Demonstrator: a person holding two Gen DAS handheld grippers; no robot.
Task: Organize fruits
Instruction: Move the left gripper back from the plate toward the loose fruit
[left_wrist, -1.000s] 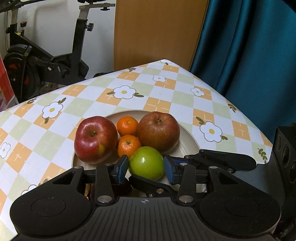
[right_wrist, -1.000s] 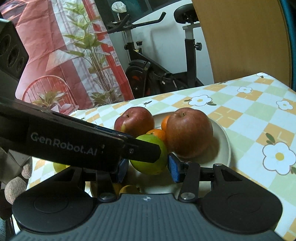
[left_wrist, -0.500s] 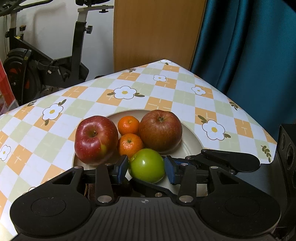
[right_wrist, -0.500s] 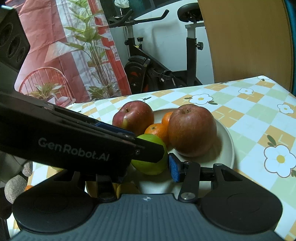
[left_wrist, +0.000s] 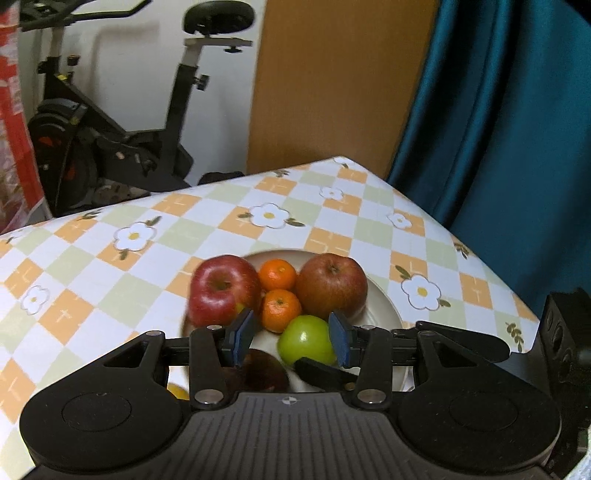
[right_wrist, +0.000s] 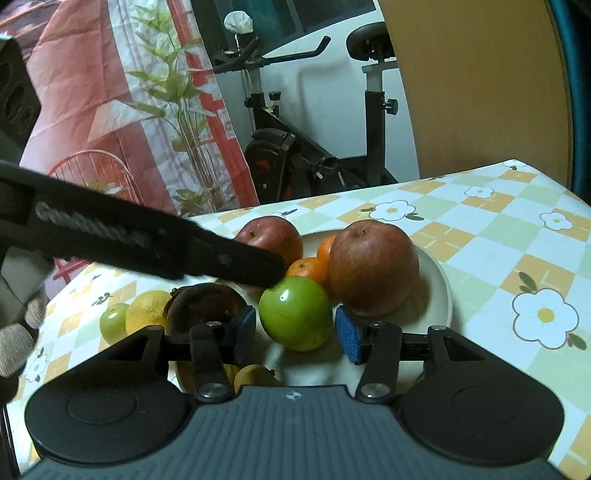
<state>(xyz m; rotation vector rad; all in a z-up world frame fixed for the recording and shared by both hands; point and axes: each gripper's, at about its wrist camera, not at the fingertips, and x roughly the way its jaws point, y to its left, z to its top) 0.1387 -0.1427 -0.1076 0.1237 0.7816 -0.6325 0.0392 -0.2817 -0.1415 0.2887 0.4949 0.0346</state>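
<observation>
While your left gripper (left_wrist: 288, 341) sits back from the plate (left_wrist: 384, 314) with its pads apart and nothing between them, the green apple (right_wrist: 295, 314) lies ahead of it and slightly to its right, close to its right pad but not pressed by it. Taking the right wrist view from left to right: a small green fruit (right_wrist: 112, 321) and a yellow citrus (right_wrist: 147, 314) rest on the tablecloth (right_wrist: 498, 240) off the plate, then a dark brown fruit (right_wrist: 207, 306), then the green apple at the plate's near edge, then the large dull-red apple (right_wrist: 373, 266) touching it. Your right gripper (right_wrist: 295, 332) is the nearer one. The green apple stands squarely between its pads, with a visible gap on each side, and its jaws are opening. The apple is round, so no axis governs the approach. Judgement: it is placed, and the right hand must draw straight back to clear it.
</observation>
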